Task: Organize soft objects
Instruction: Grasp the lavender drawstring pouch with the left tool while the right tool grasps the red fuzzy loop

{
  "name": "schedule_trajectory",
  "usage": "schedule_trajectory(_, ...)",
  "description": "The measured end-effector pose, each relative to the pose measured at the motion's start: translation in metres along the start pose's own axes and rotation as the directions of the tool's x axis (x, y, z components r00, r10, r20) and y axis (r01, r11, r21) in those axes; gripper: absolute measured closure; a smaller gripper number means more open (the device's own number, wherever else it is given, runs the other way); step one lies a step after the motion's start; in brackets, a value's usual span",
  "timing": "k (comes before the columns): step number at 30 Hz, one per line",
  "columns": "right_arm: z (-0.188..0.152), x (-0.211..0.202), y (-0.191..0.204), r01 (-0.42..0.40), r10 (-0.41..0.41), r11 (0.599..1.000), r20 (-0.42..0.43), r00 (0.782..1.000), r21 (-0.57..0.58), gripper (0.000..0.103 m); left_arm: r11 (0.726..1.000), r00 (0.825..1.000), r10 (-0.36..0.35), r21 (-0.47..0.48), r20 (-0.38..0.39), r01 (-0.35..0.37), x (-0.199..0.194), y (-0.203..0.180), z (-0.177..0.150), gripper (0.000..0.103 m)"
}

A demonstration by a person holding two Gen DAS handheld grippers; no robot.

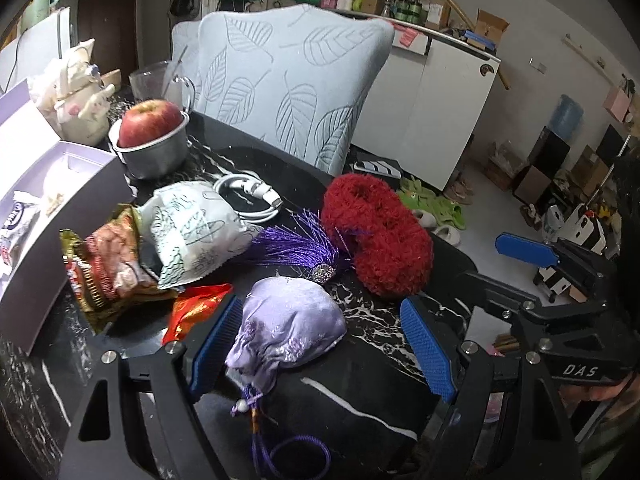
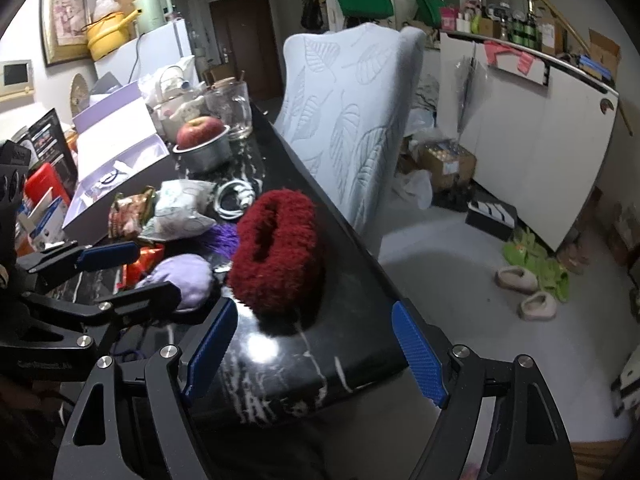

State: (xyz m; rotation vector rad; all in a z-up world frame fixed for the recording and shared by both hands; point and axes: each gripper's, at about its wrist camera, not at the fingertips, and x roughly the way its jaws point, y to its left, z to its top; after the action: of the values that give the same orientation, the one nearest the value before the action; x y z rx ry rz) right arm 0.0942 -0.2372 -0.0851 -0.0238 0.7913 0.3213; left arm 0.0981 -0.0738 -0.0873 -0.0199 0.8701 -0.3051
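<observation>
Blue-padded fingers of the left gripper [image 1: 322, 346] are seen spread wide on either side of the lilac satin pouch [image 1: 288, 322], which lies on the black marble table [image 1: 360, 392] near its front edge; the pouch is straddled but not pressed, its drawstring neck and purple cord trailing back toward the camera, its long axis running roughly across the gap. Beyond it, toward the table's right edge, the red fluffy slipper [image 1: 378, 236] is seen. From the right wrist, the right gripper [image 2: 316, 354] is likewise shown released and empty, the red fluffy slipper lying just ahead of its jaws, its opening turned upward and its length running away from the camera along the table's right edge. Each hand is judged nearer its own object.
</observation>
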Motion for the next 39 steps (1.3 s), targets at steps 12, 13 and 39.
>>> schedule_trajectory(12, 0.007, 0.019, -0.010, -0.028, 0.029, 0.999, -0.024, 0.999, 0.025, 0.023, 1.000, 0.999, -0.009, -0.014, -0.043, 0.008, 0.025, 0.011, -0.003, 0.022)
schedule_trajectory(13, 0.008, 0.020, -0.010, -0.037, 0.038, 0.999, -0.024, 0.999, 0.027, 0.023, 1.000, 0.999, -0.013, -0.016, -0.044, 0.013, 0.026, 0.012, -0.003, 0.022)
schedule_trajectory(39, 0.027, 0.067, 0.009, -0.180, 0.180, 0.984, -0.088, 0.980, 0.013, 0.023, 1.000, 0.998, 0.008, -0.003, -0.055, -0.008, 0.012, 0.019, -0.011, 0.047)
